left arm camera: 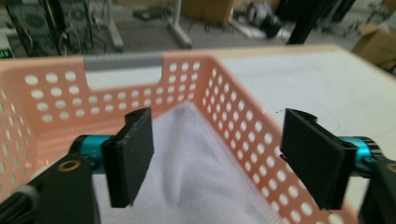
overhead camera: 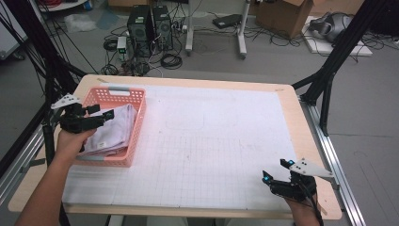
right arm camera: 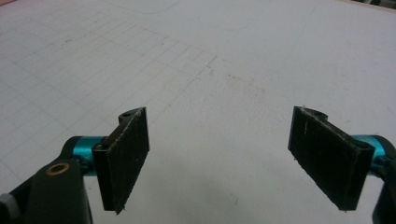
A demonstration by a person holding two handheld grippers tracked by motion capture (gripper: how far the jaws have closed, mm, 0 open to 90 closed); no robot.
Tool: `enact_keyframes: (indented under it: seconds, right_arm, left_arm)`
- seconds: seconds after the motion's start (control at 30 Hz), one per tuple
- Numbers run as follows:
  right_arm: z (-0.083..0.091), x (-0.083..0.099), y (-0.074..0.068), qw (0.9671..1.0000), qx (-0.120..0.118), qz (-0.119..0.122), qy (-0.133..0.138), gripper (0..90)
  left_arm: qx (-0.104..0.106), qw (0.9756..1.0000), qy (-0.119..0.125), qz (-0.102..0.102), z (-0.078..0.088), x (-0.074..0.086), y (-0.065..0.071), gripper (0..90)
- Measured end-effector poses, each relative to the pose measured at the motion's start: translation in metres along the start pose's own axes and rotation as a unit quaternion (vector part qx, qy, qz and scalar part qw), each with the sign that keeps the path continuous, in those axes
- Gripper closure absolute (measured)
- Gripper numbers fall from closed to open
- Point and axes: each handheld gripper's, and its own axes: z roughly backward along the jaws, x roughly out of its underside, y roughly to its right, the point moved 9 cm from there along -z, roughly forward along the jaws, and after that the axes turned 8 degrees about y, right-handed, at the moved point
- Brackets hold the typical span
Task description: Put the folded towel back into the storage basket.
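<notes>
- High view, at about 9 o'clock on the table: the left gripper (overhead camera: 101, 114), black with a grey three-cornered plate, hangs over the near left part of the pink perforated plastic basket (overhead camera: 134, 129).
- Its jaws stand wide apart with nothing pressed between them; the pads are clear of the cloth.
- A folded pale lilac-white cloth (overhead camera: 114, 132) lies inside the basket, leaning on its right wall; its near left part is hidden behind the hand and gripper.
- Left gripper view: the left gripper (left arm camera: 219, 158) looks down on the cloth (left arm camera: 196, 177), which lies beneath the gap between the pads; its lower edge is cut off by the frame.
- The basket (left arm camera: 233, 126) has a grey handle strip at 12 o'clock on its far rim; the right pad overlaps the basket's right wall, and whether it touches is hard to tell.
- At the centre of the high view lies the white gridded paper sheet (overhead camera: 211, 141) covering the wooden table (overhead camera: 310, 141); faint pencil outlines on it are barely legible.
- At about 5 o'clock the right gripper (overhead camera: 277, 174) sits near the table's near edge, well apart from the basket, its hand cut off by the frame.
- Right gripper view: the right gripper (right arm camera: 219, 158) has its jaws spread wide above bare sheet (right arm camera: 210, 70).
</notes>
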Motion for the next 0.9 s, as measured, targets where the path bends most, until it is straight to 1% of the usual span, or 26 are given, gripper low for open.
enact_keyframes:
  seconds: [0.07, 0.13, 0.17, 0.23, 0.33, 0.4, 0.47, 0.6, 0.67, 0.73, 0.9]
  right_arm:
    - [0.000, 0.000, 0.000, 1.0000, 0.000, -0.001, 0.001, 19.4]
    - [-0.001, -0.001, 0.000, 1.0000, -0.001, 0.000, 0.003, 19.4]
    - [-0.001, -0.002, 0.000, 1.0000, -0.002, -0.001, 0.004, 19.4]
    - [-0.001, -0.003, -0.001, 1.0000, -0.004, -0.004, 0.007, 19.4]
    - [-0.001, -0.005, -0.002, 0.9999, -0.007, -0.001, 0.013, 19.4]
    - [-0.001, -0.006, -0.002, 0.9998, -0.010, 0.002, 0.018, 19.4]
    - [0.000, -0.006, -0.002, 0.9998, -0.012, -0.001, 0.018, 19.4]
    - [0.000, -0.008, -0.001, 0.9996, -0.016, 0.002, 0.022, 19.4]
    - [-0.001, -0.009, -0.002, 0.9995, -0.019, 0.001, 0.025, 19.4]
    - [-0.001, -0.009, -0.002, 0.9995, -0.021, 0.003, 0.023, 19.4]
    - [-0.003, -0.010, -0.004, 0.9993, -0.027, 0.007, 0.026, 19.4]
  left_arm:
    - [0.002, 0.9999, 0.016, 0.000, 0.003, -0.005, 0.006, 22.2]
    - [0.009, 0.9994, 0.032, 0.003, 0.005, -0.010, 0.012, 18.7]
    - [0.015, 0.9991, 0.039, 0.004, 0.006, -0.012, 0.015, 19.2]
    - [0.018, 0.9986, 0.049, 0.002, 0.007, -0.016, 0.021, 19.8]
    - [0.031, 0.9975, 0.063, 0.003, 0.010, -0.021, 0.031, 19.7]
    - [0.039, 0.9969, 0.068, 0.000, 0.012, -0.021, 0.038, 19.9]
    - [0.047, 0.9959, 0.077, 0.000, 0.014, -0.023, 0.045, 19.9]
    - [0.058, 0.9943, 0.089, -0.005, 0.019, -0.022, 0.063, 19.9]
    - [0.068, 0.9934, 0.092, -0.006, 0.021, -0.021, 0.072, 19.9]
    - [0.072, 0.9931, 0.092, -0.013, 0.023, -0.020, 0.080, 19.9]
    - [0.082, 0.9917, 0.098, -0.017, 0.028, -0.016, 0.099, 20.0]
